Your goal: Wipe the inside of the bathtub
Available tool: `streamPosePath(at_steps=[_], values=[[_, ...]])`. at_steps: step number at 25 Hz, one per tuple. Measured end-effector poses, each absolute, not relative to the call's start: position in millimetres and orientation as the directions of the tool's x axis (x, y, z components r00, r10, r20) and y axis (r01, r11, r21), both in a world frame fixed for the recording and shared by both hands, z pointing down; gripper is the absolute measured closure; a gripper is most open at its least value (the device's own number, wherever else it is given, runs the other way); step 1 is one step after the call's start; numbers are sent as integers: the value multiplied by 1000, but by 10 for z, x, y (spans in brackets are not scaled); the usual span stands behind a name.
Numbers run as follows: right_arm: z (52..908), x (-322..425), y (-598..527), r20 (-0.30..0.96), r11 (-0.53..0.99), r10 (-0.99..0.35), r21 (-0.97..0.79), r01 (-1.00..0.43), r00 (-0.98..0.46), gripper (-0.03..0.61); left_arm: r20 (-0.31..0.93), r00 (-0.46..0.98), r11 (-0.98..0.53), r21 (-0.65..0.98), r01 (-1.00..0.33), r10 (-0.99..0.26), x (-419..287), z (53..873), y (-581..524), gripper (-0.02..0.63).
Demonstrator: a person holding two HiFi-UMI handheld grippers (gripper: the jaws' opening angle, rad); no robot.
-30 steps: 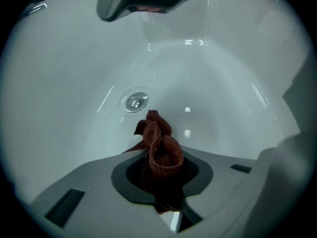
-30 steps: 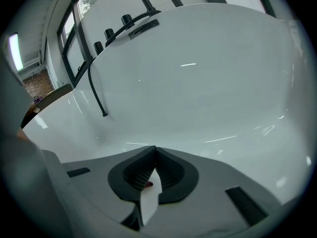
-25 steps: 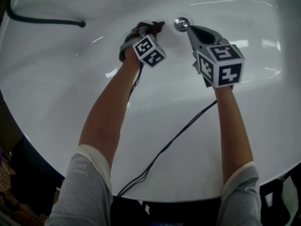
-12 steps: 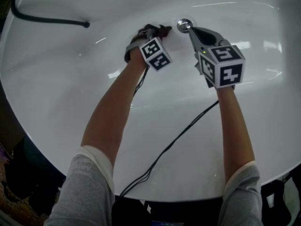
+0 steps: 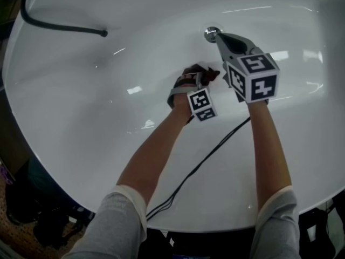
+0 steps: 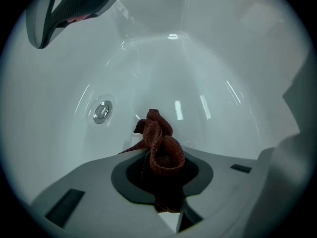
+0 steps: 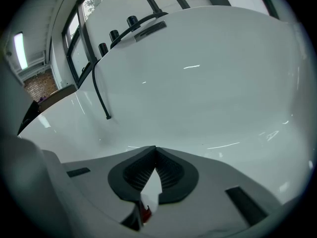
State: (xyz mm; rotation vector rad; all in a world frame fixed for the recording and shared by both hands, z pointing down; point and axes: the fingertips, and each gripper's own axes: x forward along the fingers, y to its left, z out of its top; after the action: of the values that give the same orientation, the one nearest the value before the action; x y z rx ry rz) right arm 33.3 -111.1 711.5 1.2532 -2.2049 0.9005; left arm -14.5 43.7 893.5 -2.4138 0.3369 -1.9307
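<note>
Rust-red cloth (image 6: 157, 138) clamped in left tool (image 6: 161, 185), inside white bathtub (image 5: 161, 15).
Drain (image 6: 102, 111) lies ahead-left of that tool; right tool (image 7: 155, 155) closed on nothing, tip near drain.

White bathtub (image 5: 81, 117); black hose (image 5: 70, 28) lies inside; chrome drain (image 5: 212, 33) in its floor.
</note>
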Motion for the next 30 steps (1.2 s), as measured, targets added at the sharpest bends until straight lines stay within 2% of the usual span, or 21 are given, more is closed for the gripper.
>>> streamPosePath(at_steps=[2,5,8,11,15,18,20,24,30], values=[[7122,336,-1112,653,371,-580,-321,-871,-487,572,947,211,-966,-211,-151,-240,-178,8927,238,529],[7149,341,-1112,655,368,-578,-323,-872,-487,572,924,190,-927,-284,-244,-333,-291,8914,-311,529],[7176,348,-1100,656,365,-576,-328,-871,-488,572,917,130,-829,-270,-490,-376,-508,8914,-917,529],[7203,372,-1087,658,359,-574,-331,-872,-486,572,929,98,-648,-171,-743,-358,-661,8921,-1316,528],[7221,370,-1088,657,347,-578,-339,-875,-484,572,932,92,-423,-71,-903,-352,-757,8914,-1599,526],[7221,390,-1105,654,334,-584,-347,-876,-482,572,924,75,-261,-28,-965,-375,-868,8872,-1823,526],[7217,426,-1120,653,323,-588,-352,-878,-478,572,919,68,-210,-16,-978,-387,-903,8841,-1908,525],[7159,437,-1163,642,311,-601,-362,-879,-477,572,891,48,-197,-47,-979,-452,-1042,8753,-2045,526],[7103,379,-1210,625,332,-610,-357,-873,-487,572,892,70,-183,-15,-983,-447,-1015,8579,-2117,526]])
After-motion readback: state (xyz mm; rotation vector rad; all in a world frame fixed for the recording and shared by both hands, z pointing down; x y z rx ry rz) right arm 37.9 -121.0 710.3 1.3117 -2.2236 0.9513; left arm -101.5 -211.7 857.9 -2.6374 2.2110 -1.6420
